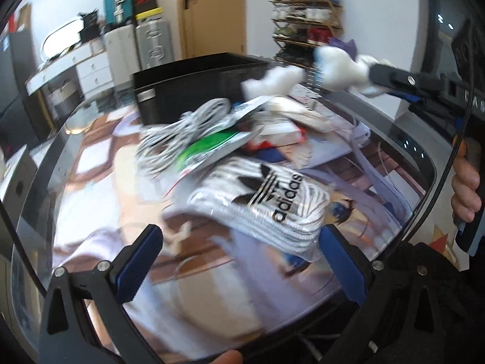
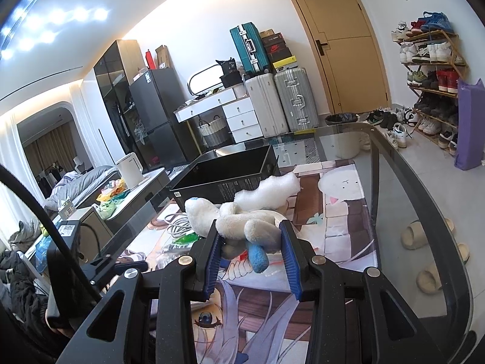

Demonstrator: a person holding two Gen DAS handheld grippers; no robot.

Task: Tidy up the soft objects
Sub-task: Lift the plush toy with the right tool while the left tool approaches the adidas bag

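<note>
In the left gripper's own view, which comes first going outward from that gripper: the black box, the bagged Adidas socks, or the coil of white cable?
1. Bagged Adidas socks: just ahead of the open left gripper, toward its right finger.
2. Coil of white cable: farther up the table, left of centre.
3. Black box: at the back, behind the pile.

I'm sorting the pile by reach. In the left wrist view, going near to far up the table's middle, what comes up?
Left gripper, open → bagged Adidas socks → green-and-white packet → grey cable coil → black box.
</note>
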